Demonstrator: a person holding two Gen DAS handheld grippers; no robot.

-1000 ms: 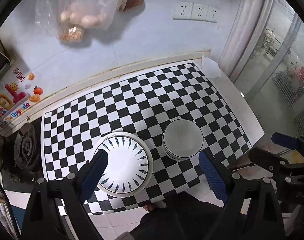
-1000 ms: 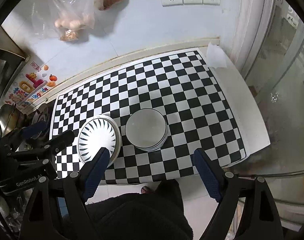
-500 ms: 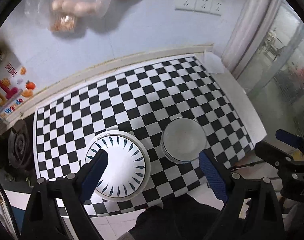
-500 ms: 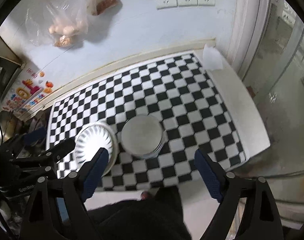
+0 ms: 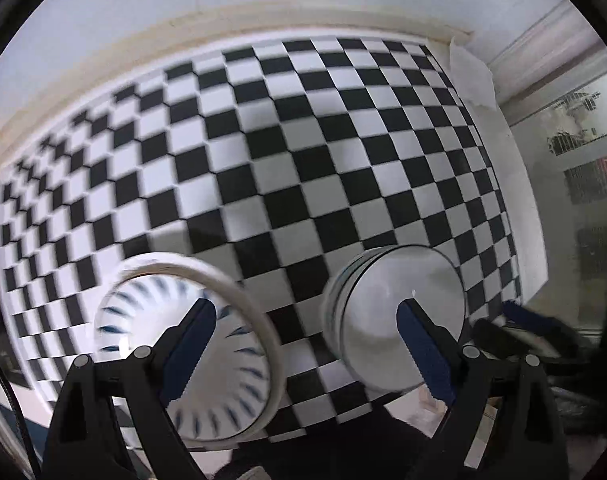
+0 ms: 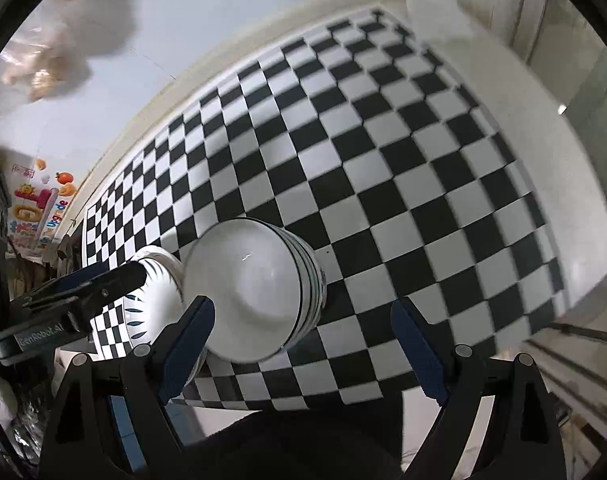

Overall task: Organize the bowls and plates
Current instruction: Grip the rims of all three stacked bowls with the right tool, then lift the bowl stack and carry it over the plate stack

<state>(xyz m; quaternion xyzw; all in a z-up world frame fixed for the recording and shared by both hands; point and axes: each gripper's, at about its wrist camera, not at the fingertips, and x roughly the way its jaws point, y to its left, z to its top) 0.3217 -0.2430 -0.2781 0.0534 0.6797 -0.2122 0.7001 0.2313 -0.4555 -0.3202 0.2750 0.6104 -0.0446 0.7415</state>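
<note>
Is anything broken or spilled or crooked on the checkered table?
Nothing stands out. The stack of white bowls sits upright on the checkered mat, and the blue-patterned plate lies flat beside it. No chips or spills show, though the pictures are blurry. At the far corner a white sheet sticks up.

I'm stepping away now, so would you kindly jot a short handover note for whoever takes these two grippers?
Left tongs: open, empty, above the patterned plate.
Right tongs: open, empty, above the stack of bowls.
Both piles sit side by side near the front edge of the checkered mat, plate on the left.
Done: nothing gripped yet.
Left: all the sorting; probably grip a pile first.
</note>
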